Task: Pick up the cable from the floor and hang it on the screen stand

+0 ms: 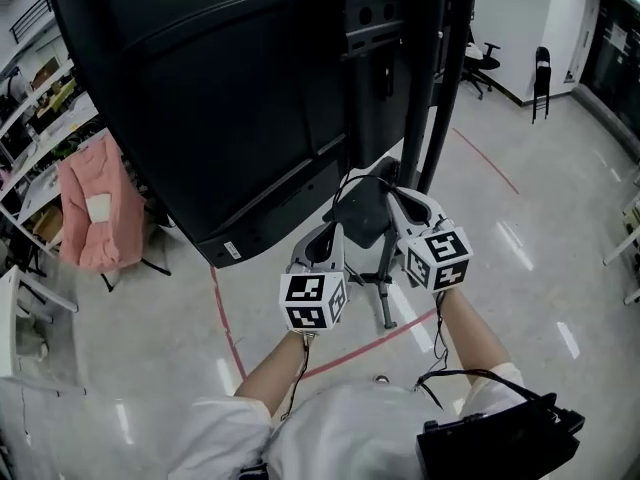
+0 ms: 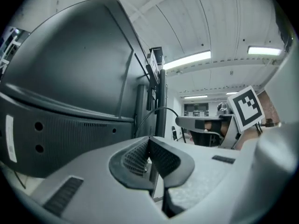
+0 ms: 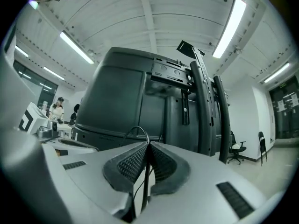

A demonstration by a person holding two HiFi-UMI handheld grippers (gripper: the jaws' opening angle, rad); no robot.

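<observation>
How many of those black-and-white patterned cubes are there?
2. One cube sits on the left gripper, the other cube on the right gripper. None seems hidden.

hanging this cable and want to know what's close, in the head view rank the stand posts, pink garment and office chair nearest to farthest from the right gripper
From the right gripper, shut on the cable:
1. stand posts: straight ahead, nearest.
2. pink garment: well off to the left.
3. office chair: far back on the right, farthest.
</observation>
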